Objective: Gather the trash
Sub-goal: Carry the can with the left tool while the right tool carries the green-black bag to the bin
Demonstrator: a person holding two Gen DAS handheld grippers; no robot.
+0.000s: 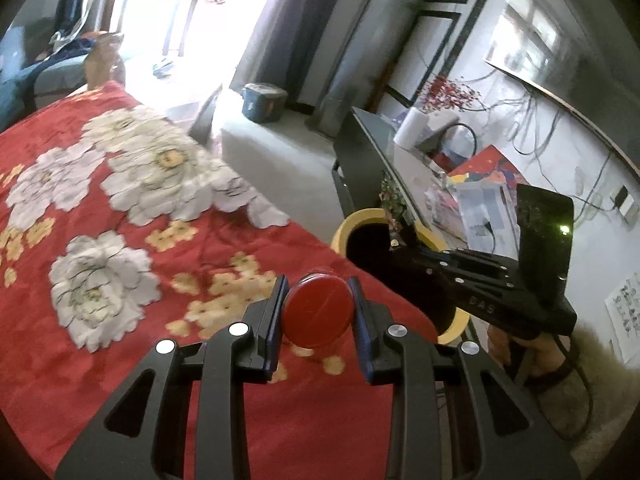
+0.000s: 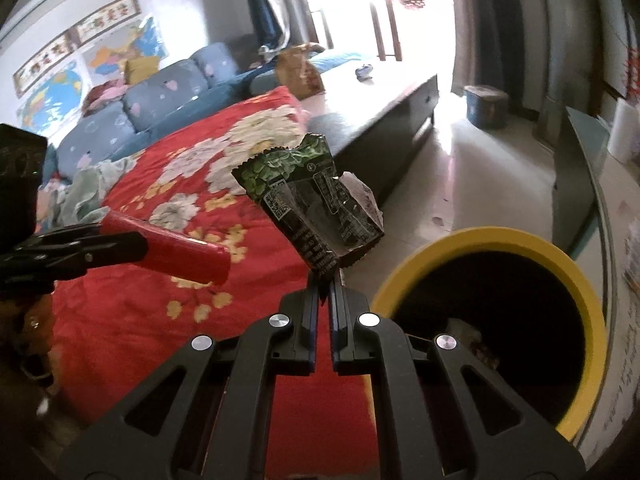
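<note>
Left gripper (image 1: 318,312): jaws closed on a red cylindrical tube (image 1: 317,311), held above the red floral blanket (image 1: 120,208). Right gripper (image 2: 325,280): jaws nearly together, pinching the bottom edge of a torn green-and-black foil wrapper (image 2: 310,204), held upright just left of the yellow-rimmed round bin (image 2: 492,240), which stands on the floor at right.

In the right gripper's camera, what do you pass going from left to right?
Left gripper holding the red tube → green wrapper held by the right gripper → yellow-rimmed bin.
</note>
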